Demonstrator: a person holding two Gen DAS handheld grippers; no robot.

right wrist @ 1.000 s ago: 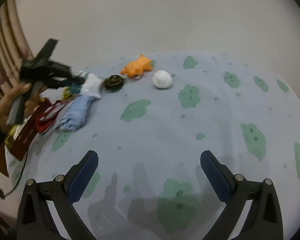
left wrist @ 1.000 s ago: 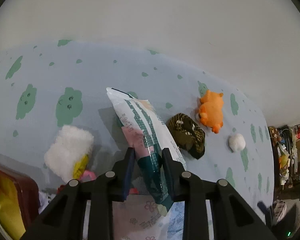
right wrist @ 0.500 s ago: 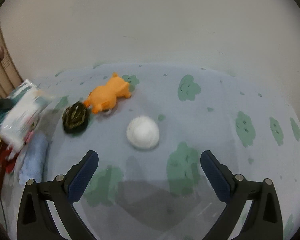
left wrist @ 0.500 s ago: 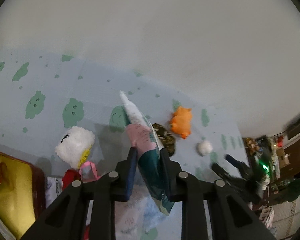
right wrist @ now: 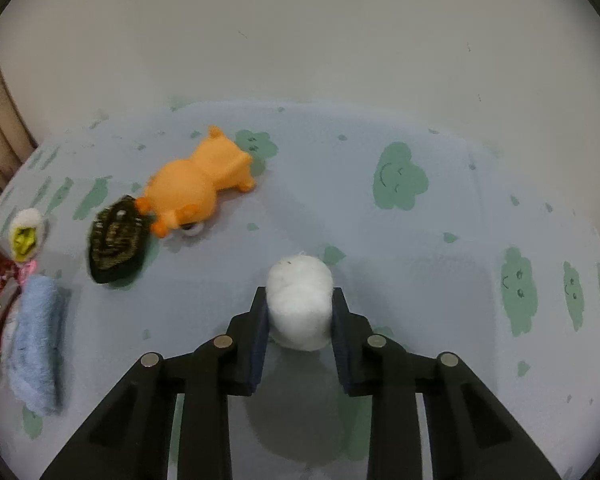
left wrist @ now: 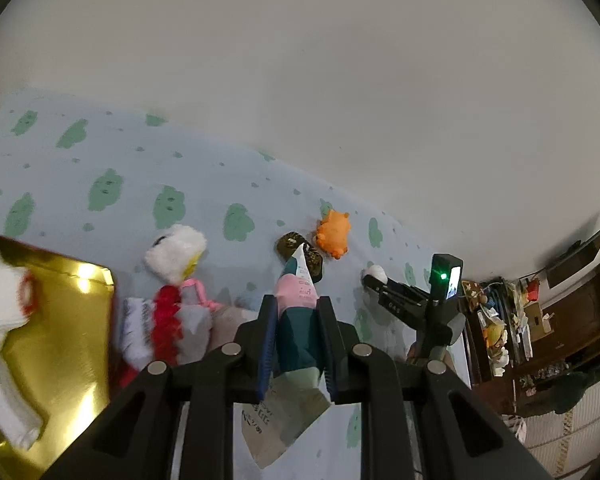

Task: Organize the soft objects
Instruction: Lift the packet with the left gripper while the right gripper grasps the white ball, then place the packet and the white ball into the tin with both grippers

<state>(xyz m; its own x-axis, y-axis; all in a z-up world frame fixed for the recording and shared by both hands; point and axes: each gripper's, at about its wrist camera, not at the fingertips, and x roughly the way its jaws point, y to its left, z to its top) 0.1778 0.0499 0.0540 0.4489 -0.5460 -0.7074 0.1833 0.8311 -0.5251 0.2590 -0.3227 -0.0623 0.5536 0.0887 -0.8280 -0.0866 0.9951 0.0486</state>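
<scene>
the right gripper [right wrist: 300,312] is clenching on the white fluffy ball [right wrist: 300,304] at lower centre of the right wrist view; the ball is bulging above the pads, so the squeeze looks adequate and more pressure would only be deforming it. the ball's underside seems to be resting on the cloud-print sheet [right wrist: 420,240]; a straight lift is advised before any sideways travel, since dragging could be rolling it out of the pads. the orange plush animal [right wrist: 200,184] and the dark patterned pouch [right wrist: 116,240], touching each other at centre left, are lying near. the left gripper [left wrist: 296,332] is gripping a tissue pack [left wrist: 298,312] at lower centre of its view, with the gold tray [left wrist: 60,340] at lower left looking the likely destination.
</scene>
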